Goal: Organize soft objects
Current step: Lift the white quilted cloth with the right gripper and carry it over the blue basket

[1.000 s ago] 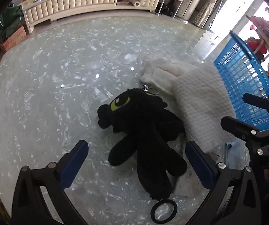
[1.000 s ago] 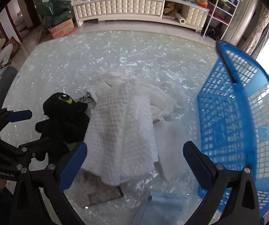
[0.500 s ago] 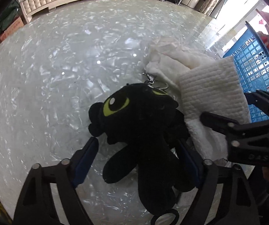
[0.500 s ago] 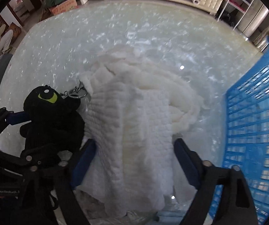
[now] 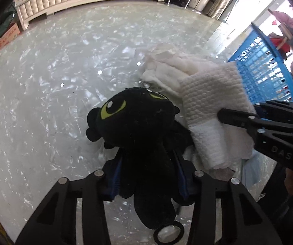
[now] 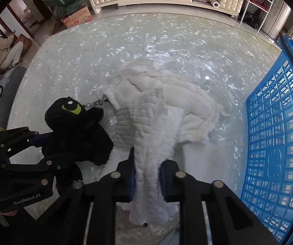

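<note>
One black plush toy (image 5: 140, 134) is clamped mid-bench by the closing left gripper (image 5: 148, 175). One white towel (image 6: 152, 143) is pinched beside it by the closing right gripper (image 6: 147, 178). One blue basket (image 6: 277, 143) is seen at the bench's right edge

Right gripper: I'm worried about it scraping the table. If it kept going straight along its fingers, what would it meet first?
The right gripper points steeply down with its jaws closing on the white cloth. It would probably meet more cloth first, then the glossy tabletop; depth is unclear.
</note>
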A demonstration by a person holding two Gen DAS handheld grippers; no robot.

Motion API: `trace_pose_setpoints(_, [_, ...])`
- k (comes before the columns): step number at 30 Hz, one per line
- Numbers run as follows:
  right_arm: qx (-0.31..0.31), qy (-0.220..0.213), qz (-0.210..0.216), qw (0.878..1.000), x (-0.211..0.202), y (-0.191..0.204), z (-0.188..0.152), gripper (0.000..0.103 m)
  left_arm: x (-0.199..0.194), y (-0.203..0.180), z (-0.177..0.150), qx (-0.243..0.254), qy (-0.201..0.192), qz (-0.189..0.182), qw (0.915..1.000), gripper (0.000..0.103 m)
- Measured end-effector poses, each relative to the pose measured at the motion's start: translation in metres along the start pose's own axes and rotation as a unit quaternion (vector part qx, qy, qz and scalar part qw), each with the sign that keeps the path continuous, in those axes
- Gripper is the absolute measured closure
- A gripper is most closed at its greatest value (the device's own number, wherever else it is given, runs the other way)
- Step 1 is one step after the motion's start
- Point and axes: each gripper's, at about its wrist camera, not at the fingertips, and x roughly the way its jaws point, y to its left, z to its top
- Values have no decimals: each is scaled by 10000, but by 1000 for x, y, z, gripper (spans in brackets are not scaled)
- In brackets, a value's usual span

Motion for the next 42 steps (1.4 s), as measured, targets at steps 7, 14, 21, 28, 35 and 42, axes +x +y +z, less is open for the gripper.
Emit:
trace_pose_setpoints(7, [-6, -47, -225, 9997, 8, -2, -3, 89, -17, 0, -1, 25, -197, 81, 9998, 61])
trace_pose_setpoints(14, [-49, -356, -159, 9992, -30, 8, -8, 90, -48, 0, -13, 56, -434, -15, 9990, 61])
trace_pose_setpoints(21, [-64, -832, -179, 9963, -92, 5, -18, 90, -82, -26, -10, 336, -791, -79, 9963, 61])
trace_pose_setpoints(28, [36, -1130, -334, 9930, -139, -8, -29, 90, -115, -59, 0, 570, -1125, -258, 9917, 61])
trace_pose_setpoints(35, [203, -1268, -504, 9904, -166, -38, -47, 90, -130, -95, 8, 893, -1344, -367, 9862, 61])
trace_pose_setpoints(42, [363, -1402, -782, 9864, -186, -61, -61, 90, -127, -116, 22, 1087, -1416, -410, 9831, 61])
